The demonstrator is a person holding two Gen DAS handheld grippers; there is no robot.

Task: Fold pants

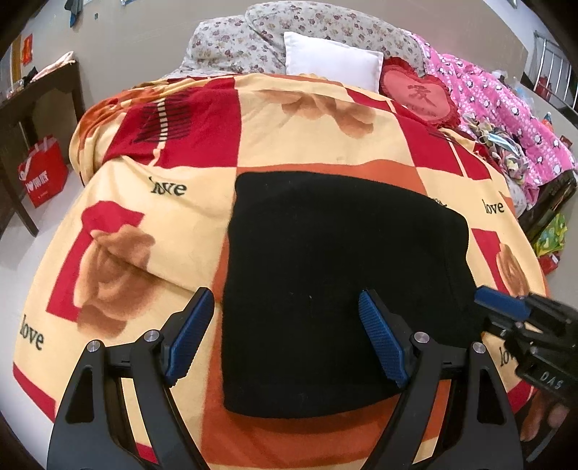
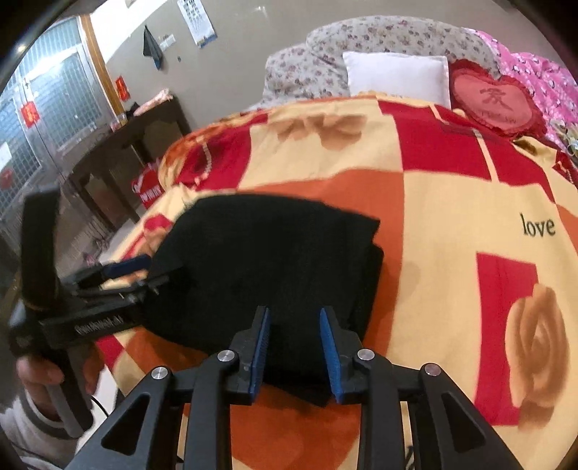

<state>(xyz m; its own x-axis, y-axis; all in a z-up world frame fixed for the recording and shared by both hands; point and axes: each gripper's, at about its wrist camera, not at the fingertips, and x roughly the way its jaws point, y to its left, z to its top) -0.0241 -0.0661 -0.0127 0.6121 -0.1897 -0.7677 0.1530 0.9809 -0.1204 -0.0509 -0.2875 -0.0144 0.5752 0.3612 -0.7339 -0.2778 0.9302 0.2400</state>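
Note:
The black pants (image 1: 336, 285) lie folded into a compact rectangle on the patterned blanket (image 1: 289, 130); they also show in the right wrist view (image 2: 274, 260). My left gripper (image 1: 285, 307) is wide open and empty, hovering over the fold's near left part. It also shows in the right wrist view (image 2: 144, 265) at the pants' left edge. My right gripper (image 2: 294, 321) is open and empty, above the fold's near edge. It shows in the left wrist view (image 1: 505, 305) at the pants' right edge.
A white pillow (image 1: 332, 59), a red heart cushion (image 1: 422, 94), a floral quilt (image 1: 289, 29) and pink bedding (image 1: 498, 105) lie at the bed's far end. A dark wooden table (image 2: 119, 144) and a red bag (image 1: 43, 173) stand left of the bed.

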